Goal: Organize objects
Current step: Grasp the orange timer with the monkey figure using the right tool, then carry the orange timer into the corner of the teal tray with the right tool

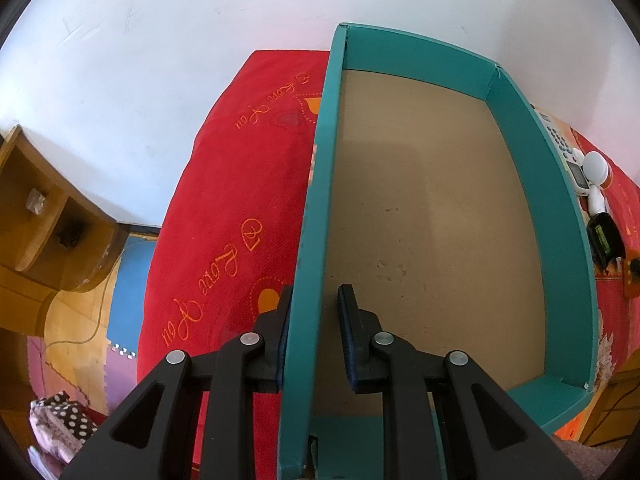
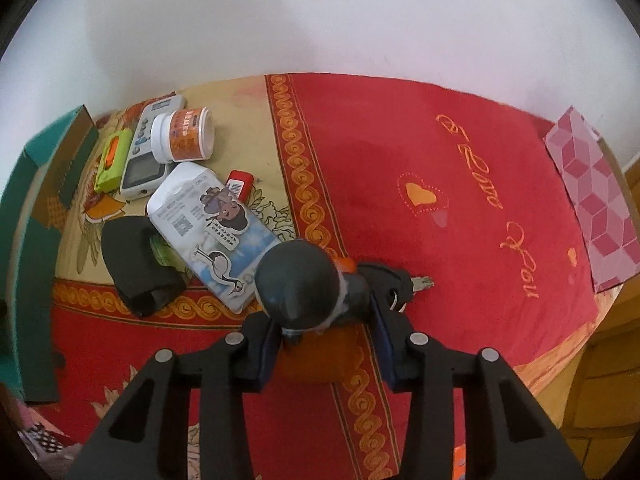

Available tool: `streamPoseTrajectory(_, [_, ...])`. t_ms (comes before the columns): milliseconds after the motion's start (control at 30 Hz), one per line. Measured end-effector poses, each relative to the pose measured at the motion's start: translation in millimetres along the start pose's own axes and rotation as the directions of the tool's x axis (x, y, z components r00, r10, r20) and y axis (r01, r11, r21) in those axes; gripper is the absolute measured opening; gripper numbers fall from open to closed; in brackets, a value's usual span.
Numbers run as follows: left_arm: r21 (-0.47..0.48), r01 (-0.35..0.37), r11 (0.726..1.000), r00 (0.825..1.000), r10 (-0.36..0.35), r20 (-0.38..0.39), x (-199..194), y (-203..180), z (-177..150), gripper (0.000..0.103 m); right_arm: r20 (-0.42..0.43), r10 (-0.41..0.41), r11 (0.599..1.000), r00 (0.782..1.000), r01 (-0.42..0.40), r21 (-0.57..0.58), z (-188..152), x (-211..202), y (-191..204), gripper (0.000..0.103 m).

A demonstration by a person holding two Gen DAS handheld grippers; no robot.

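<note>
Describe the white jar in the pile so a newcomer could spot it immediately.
Start at the teal box on the left of the red bedspread; beside it lies a cluster of small items on a cream patch. The white jar lies on its side at the far end of that cluster, resting on a grey-white handset. It alone is round, with an orange label.

A teal box [image 1: 532,184] with a tan floor is seen on a red cloth [image 2: 460,184] embroidered with orange hearts and script, beside a pink cube-patterned sheet [image 2: 588,200] and an orange-labelled white jar [image 2: 184,136].
</note>
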State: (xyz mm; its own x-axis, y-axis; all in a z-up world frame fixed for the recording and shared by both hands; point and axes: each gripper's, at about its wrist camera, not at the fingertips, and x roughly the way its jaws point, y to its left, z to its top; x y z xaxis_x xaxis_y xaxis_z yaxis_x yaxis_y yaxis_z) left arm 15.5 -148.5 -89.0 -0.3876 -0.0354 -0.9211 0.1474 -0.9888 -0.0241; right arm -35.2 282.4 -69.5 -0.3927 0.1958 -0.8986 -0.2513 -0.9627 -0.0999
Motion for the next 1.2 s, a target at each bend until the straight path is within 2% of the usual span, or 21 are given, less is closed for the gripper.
streamPoseTrajectory(333, [0.002, -0.015, 1.000, 1.000, 0.015, -0.002, 0, -3, 0, 0.021, -0.018, 0.063, 0.997, 0.998, -0.064, -0.043, -3, -7, 1, 0.038])
streamPoseTrajectory(500, [-0.005, -0.034, 0.999, 0.999, 0.034, -0.002, 1, -6, 1, 0.021, 0.033, 0.125, 0.989, 0.992, -0.121, -0.084, 3, -28, 4, 0.038])
streamPoseTrajectory(600, [0.001, -0.036, 0.999, 0.999, 0.036, -0.016, 2, -6, 4, 0.021, 0.061, 0.168, 0.976, 0.984, -0.157, -0.150, 11, -41, 15, 0.038])
streamPoseTrajectory(700, [-0.019, -0.032, 0.999, 0.999, 0.032, -0.028, 3, -3, 6, 0.021, 0.078, 0.227, 0.953, 0.971, -0.205, -0.225, 23, -50, 33, 0.038])
streamPoseTrajectory(867, [-0.013, -0.052, 0.999, 0.998, 0.052, -0.018, 4, -6, 5, 0.021, 0.097, 0.328, 0.891, 0.940, -0.274, -0.362, 39, -62, 76, 0.038])
streamPoseTrajectory(1033, [-0.025, -0.045, 0.999, 0.998, 0.044, -0.041, 5, -2, 5, 0.020, 0.071, 0.417, 0.830, 0.906, -0.348, -0.436, 52, -72, 124, 0.038])
streamPoseTrajectory(1200, [0.008, -0.020, 1.000, 0.998, 0.020, -0.061, 5, 0, 6, 0.020, 0.046, 0.484, 0.759, 0.874, -0.394, -0.518, 62, -83, 178, 0.039])
